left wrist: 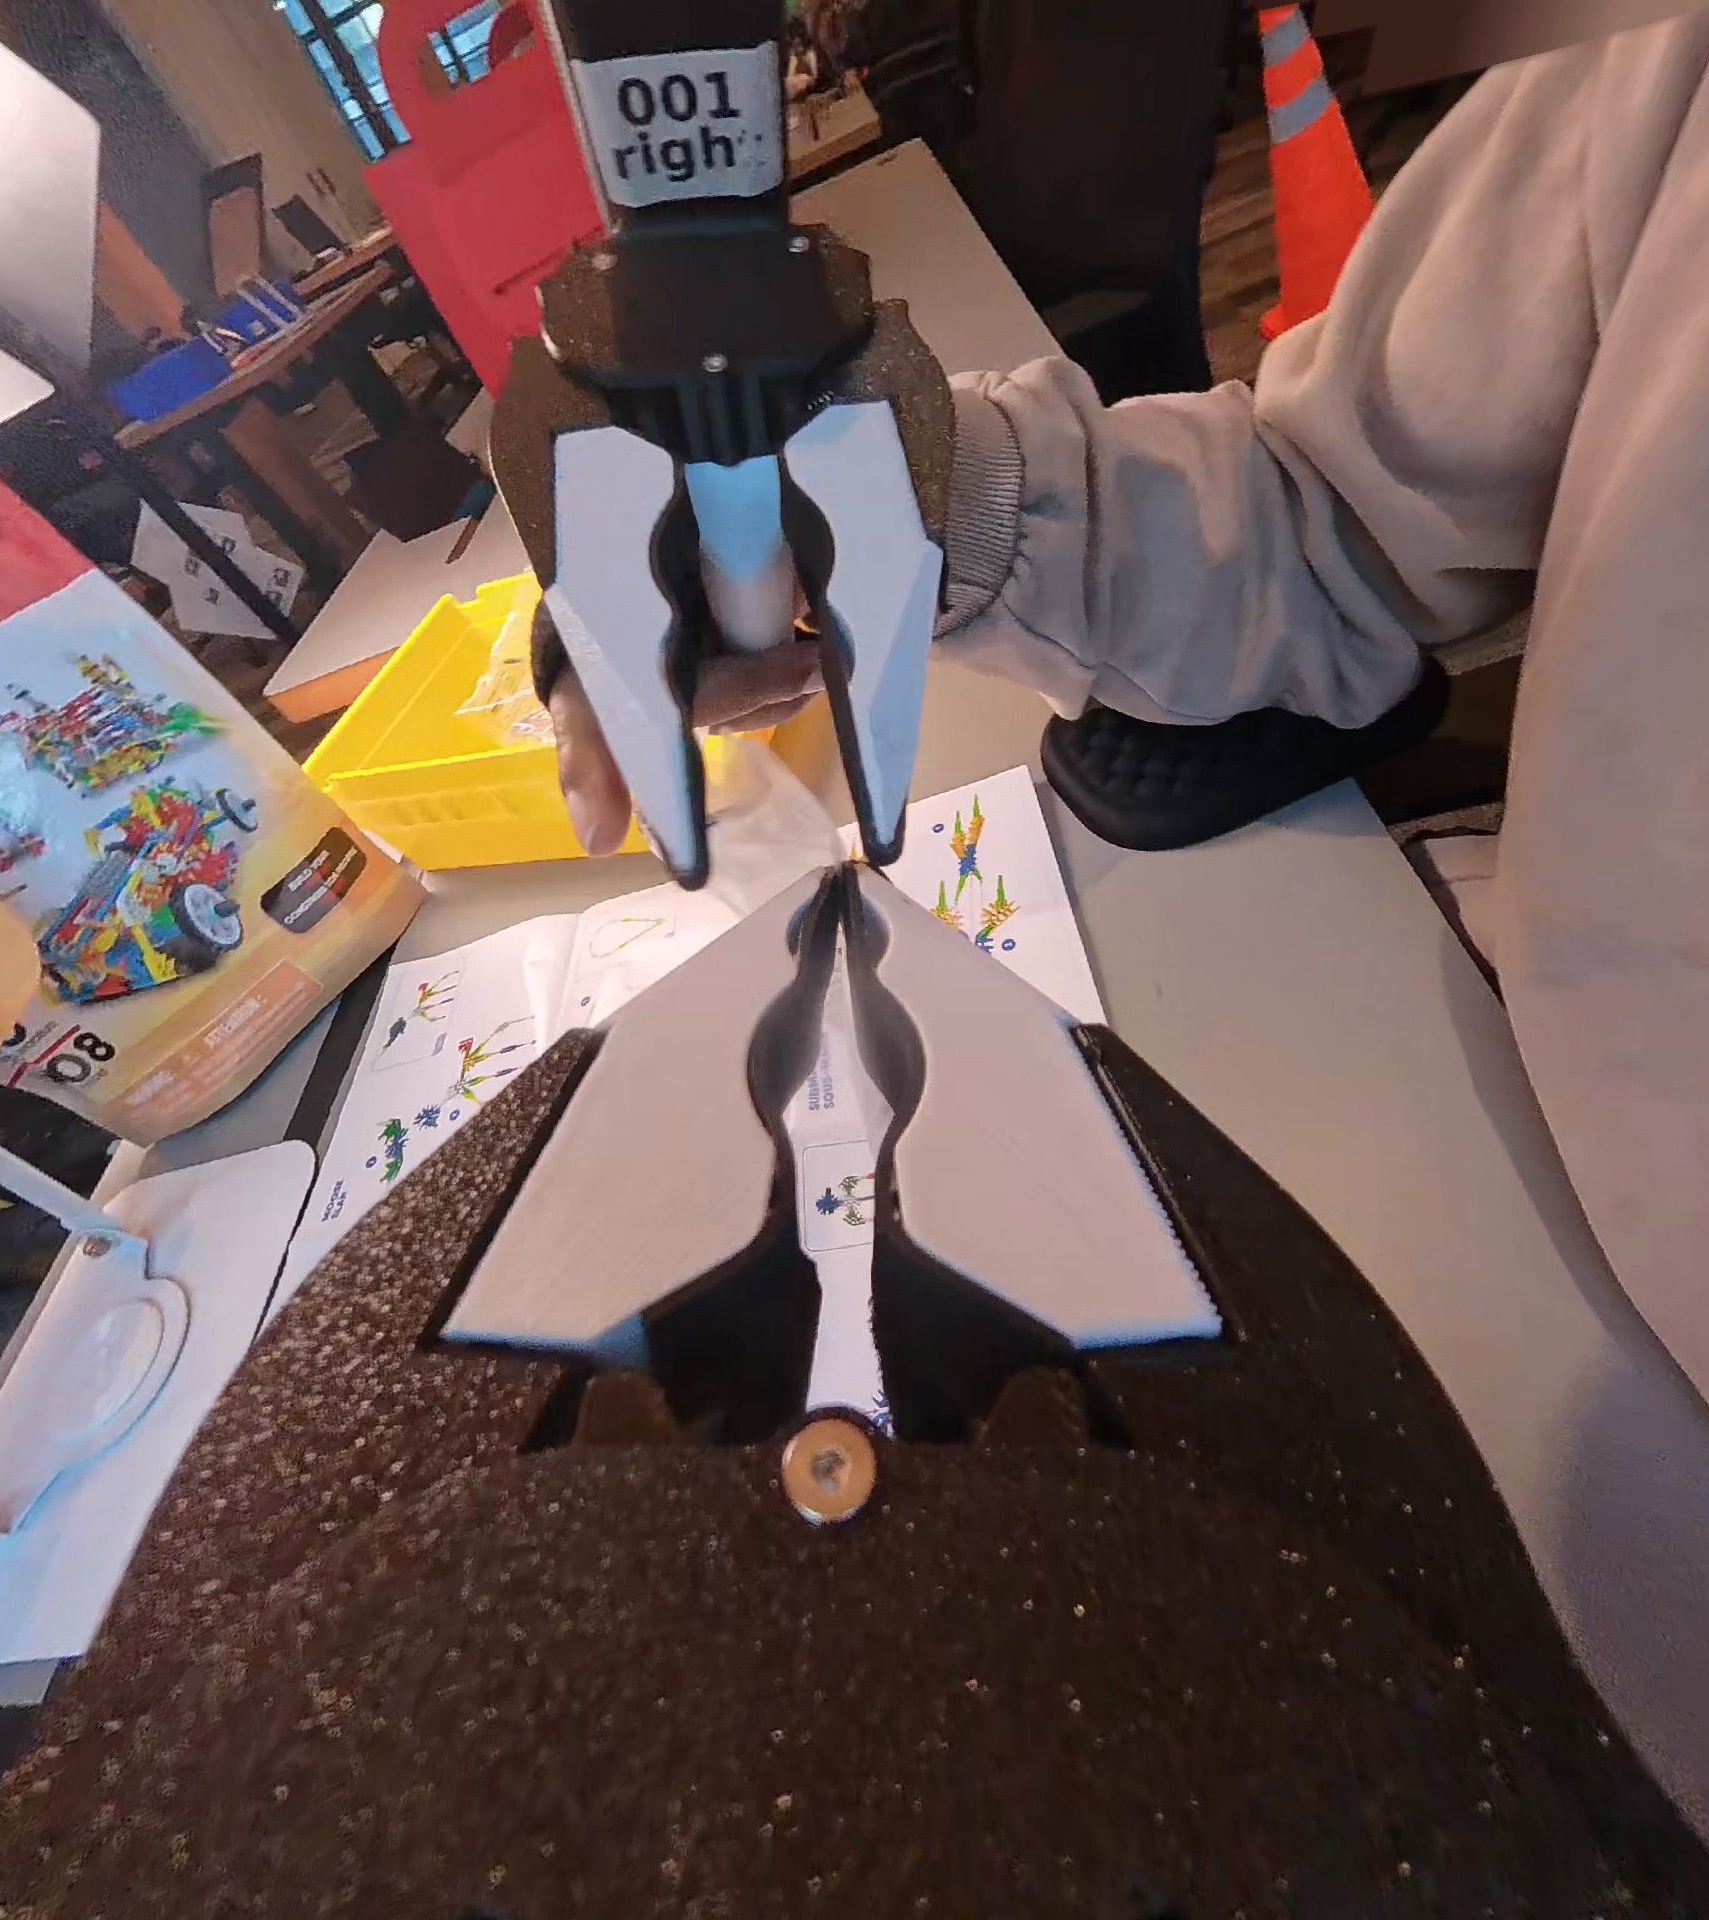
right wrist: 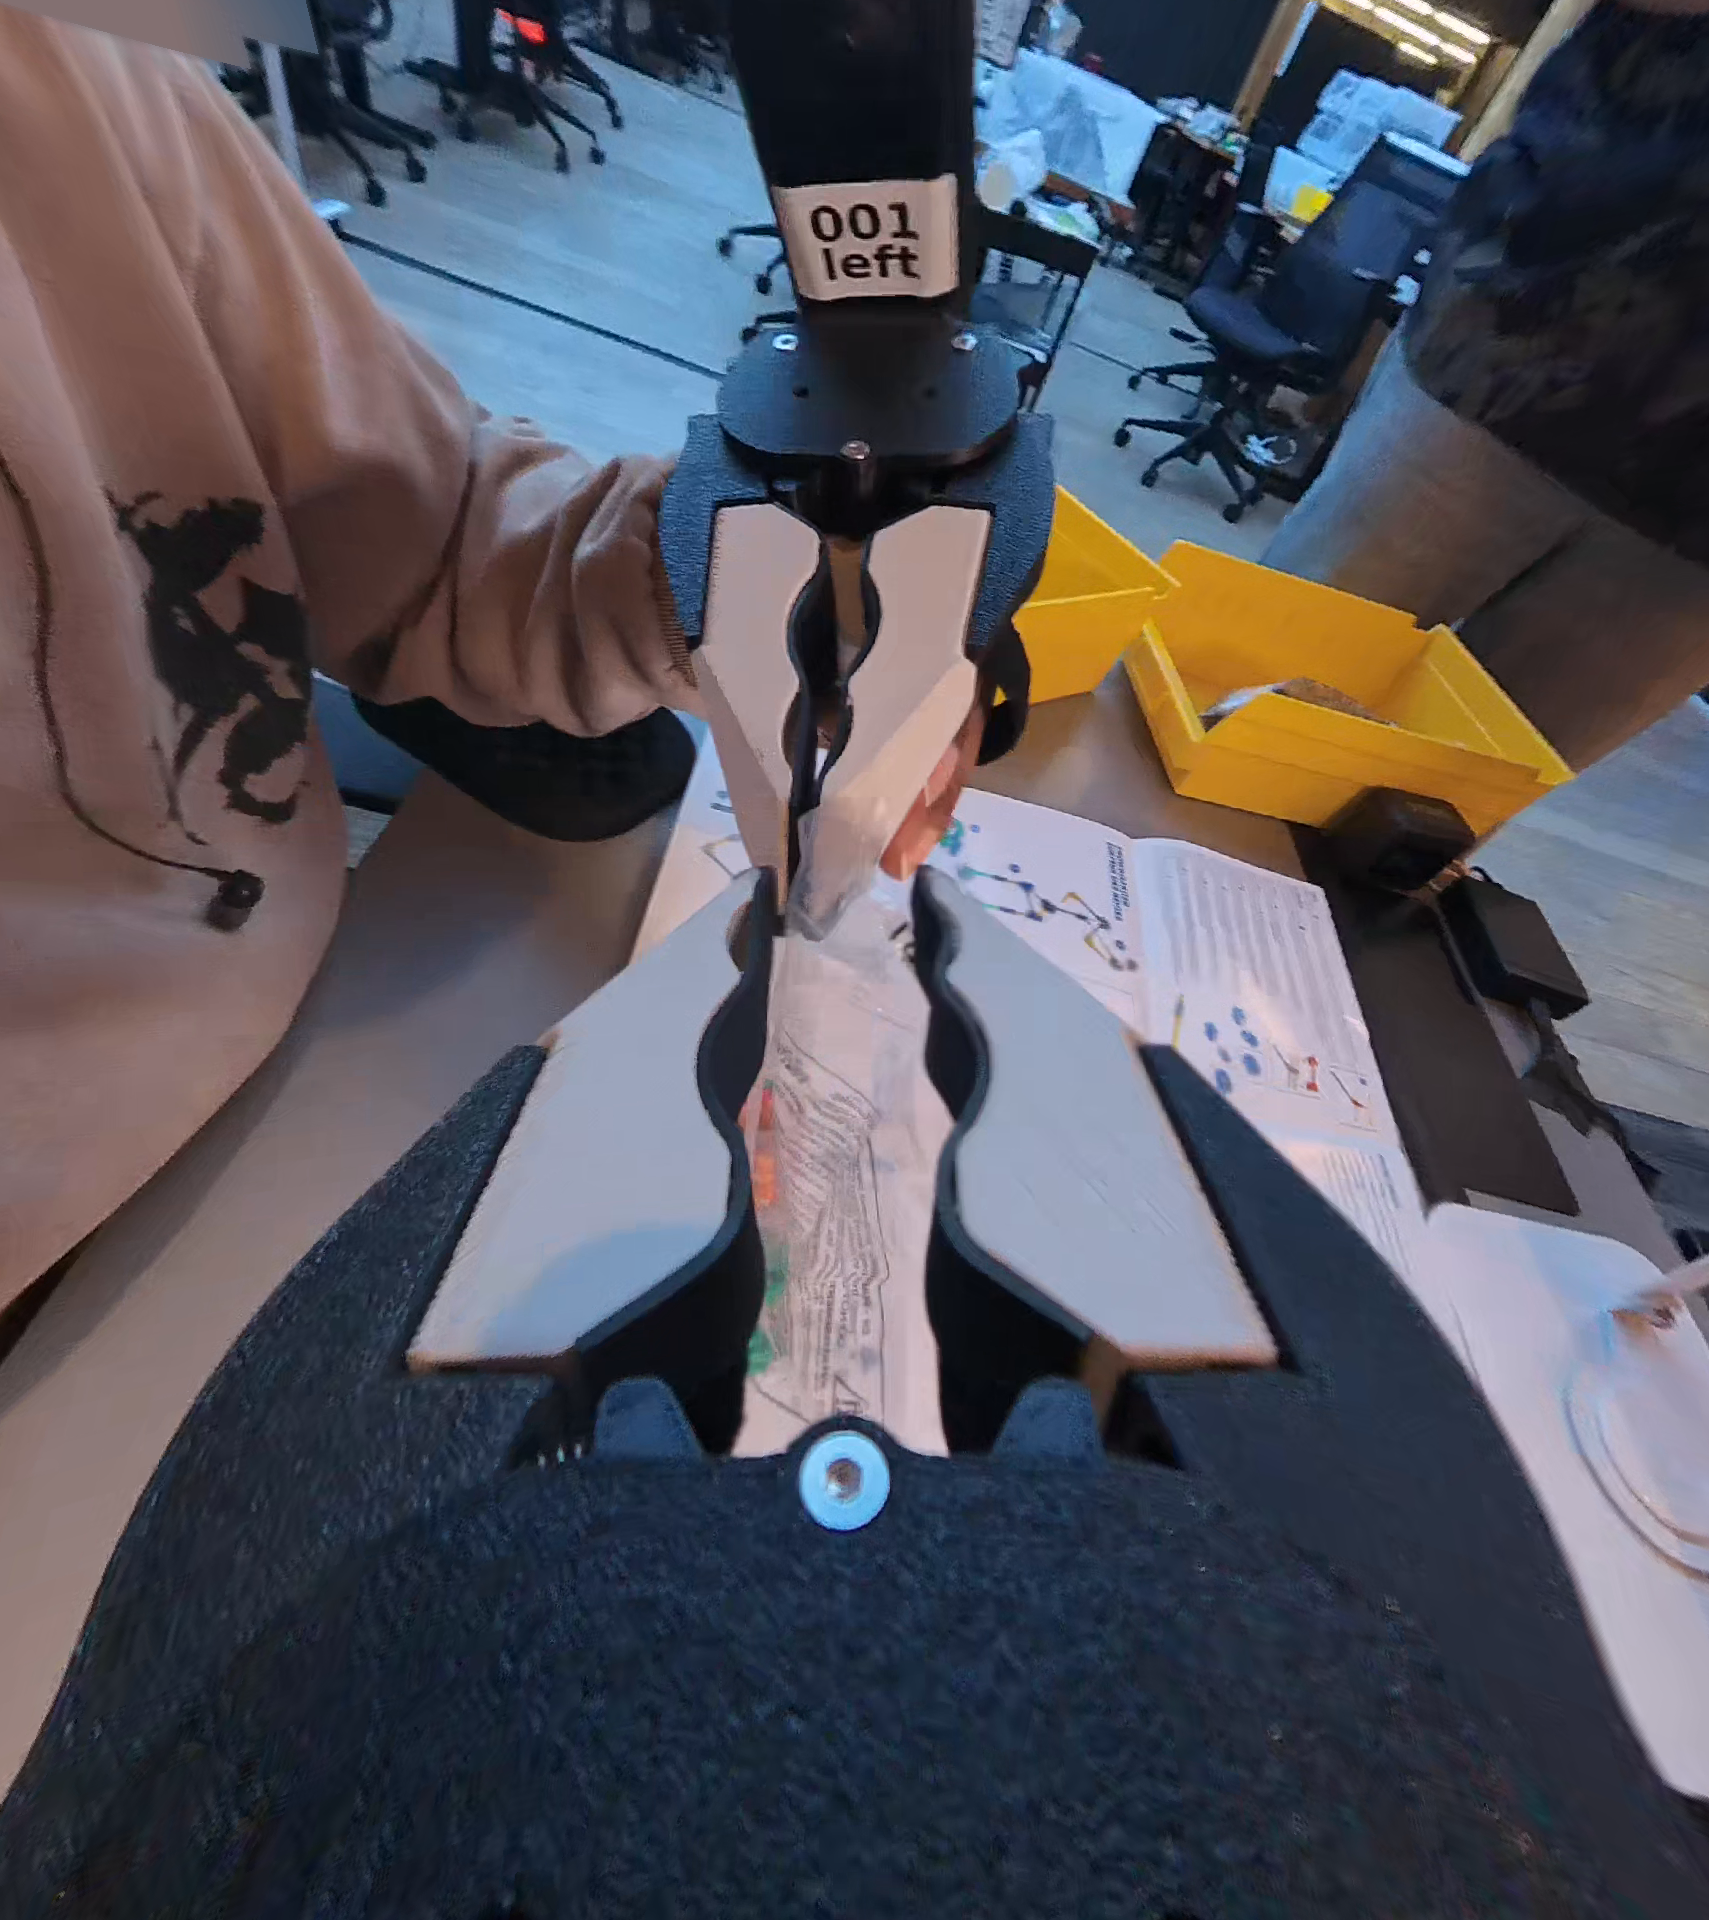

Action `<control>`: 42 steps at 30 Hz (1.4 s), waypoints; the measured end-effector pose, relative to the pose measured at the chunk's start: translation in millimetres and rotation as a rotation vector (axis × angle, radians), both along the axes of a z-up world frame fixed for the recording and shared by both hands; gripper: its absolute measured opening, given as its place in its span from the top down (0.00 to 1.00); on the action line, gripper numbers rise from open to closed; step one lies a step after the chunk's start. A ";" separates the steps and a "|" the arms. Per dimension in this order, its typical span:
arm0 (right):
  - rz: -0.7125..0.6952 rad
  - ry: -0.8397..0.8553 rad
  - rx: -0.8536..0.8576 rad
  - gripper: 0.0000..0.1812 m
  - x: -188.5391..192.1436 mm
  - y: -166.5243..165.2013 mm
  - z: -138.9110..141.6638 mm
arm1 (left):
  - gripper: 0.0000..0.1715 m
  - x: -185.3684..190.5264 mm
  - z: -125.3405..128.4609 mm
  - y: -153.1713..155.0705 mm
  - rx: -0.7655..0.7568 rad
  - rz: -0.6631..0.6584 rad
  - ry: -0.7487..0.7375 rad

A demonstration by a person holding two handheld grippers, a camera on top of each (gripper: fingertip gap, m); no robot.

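My left gripper [left wrist: 842, 883] is shut on the top edge of a clear plastic bag [left wrist: 777, 821] and holds it above the table. In the right wrist view the left gripper [right wrist: 790, 883] comes down from the top, and the bag [right wrist: 829, 1091] hangs from it with small orange and green pieces inside. My right gripper [right wrist: 845, 896] is open, with one finger on each side of the bag near its top. In the left wrist view the right gripper [left wrist: 785, 857] points down at my fingertips, jaws apart. A person's hands hold both grippers.
An instruction sheet [left wrist: 476, 997] lies open on the grey table [left wrist: 1297, 1039] below the grippers. A yellow bin [left wrist: 434, 769] and a colourful toy box [left wrist: 133, 852] stand to the left. Other yellow bins [right wrist: 1328, 707], a black power adapter [right wrist: 1504, 935] and a white plastic tray [right wrist: 1608, 1455] show in the right wrist view. My two grippers' fingertips are within a few centimetres of each other.
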State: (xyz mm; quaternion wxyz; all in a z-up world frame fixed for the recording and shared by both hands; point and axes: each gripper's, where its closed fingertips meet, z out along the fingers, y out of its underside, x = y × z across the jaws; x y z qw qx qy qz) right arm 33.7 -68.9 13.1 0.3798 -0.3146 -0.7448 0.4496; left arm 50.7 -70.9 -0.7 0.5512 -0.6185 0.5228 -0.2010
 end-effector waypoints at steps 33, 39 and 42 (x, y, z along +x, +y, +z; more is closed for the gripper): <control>-0.493 0.152 0.058 1.00 -46.9 57.4 7.6 | 1.00 -42.0 4.5 57.9 0.079 0.417 -0.038; -0.554 0.135 0.097 1.00 -52.1 66.1 -1.7 | 1.00 -43.1 -2.7 61.5 0.091 0.429 -0.003; -0.564 0.127 0.131 1.00 -52.4 68.2 -5.1 | 1.00 -42.0 -4.9 61.1 0.100 0.417 0.015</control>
